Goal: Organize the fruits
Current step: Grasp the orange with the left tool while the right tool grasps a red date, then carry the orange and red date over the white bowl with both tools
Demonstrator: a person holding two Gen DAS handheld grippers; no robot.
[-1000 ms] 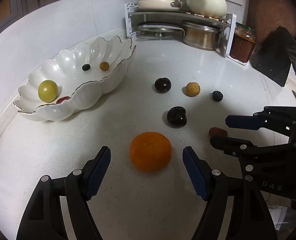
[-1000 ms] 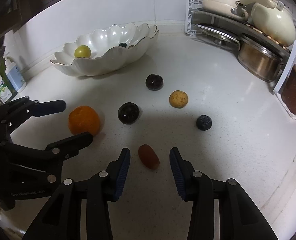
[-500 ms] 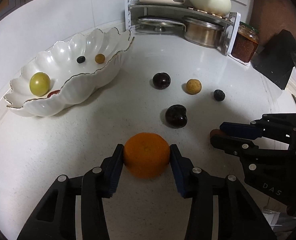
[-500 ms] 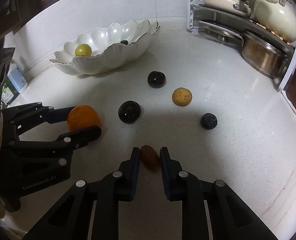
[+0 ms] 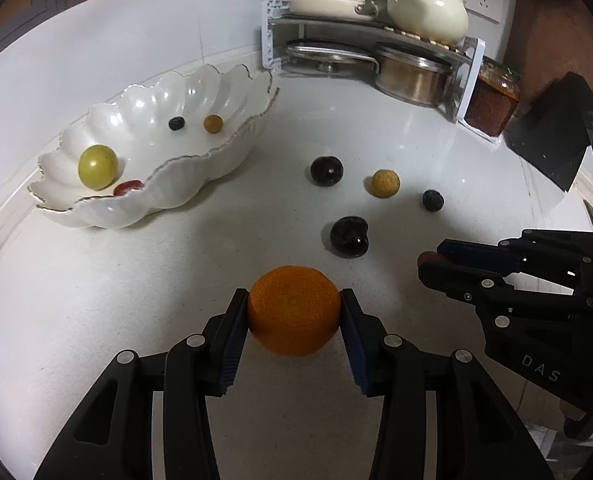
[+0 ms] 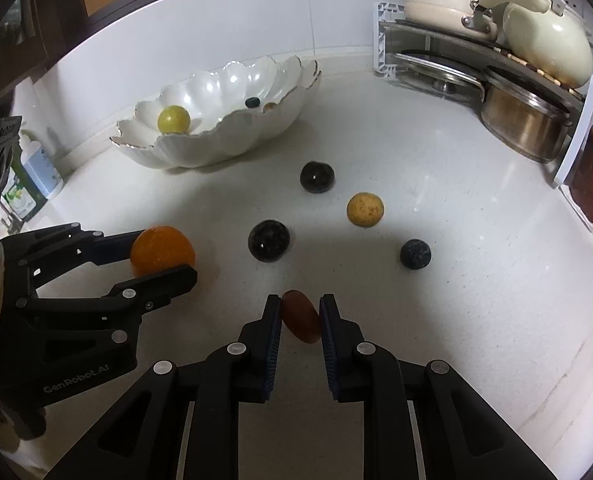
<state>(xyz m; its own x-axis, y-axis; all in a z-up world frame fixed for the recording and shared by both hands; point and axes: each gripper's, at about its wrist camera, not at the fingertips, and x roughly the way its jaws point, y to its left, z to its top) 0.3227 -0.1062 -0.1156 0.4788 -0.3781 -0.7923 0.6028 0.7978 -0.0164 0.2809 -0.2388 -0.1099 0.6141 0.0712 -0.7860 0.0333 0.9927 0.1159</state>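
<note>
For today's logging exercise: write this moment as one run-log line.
left gripper: shut on orange | right gripper: shut on brown date | both fruits on counter | bowl: four fruits

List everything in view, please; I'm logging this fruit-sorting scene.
Orange: 1, orange, between left gripper's pads.
Date-like fruit: 1, reddish-brown, between right gripper's pads.
Dark round fruits: 2, near-black, on counter.
Speckled fruit: 1, yellow, on counter.
Blueberry: 1, dark blue, on counter.
Bowl: 1, white, scalloped, by wall; holds four small fruits.
Rack of pots: 1, back corner.
Jar: 1, reddish, beside rack.
Bottle: 1, white, far left.
Left gripper: black, shut on orange.
Right gripper: black, shut on date-like fruit.
</note>
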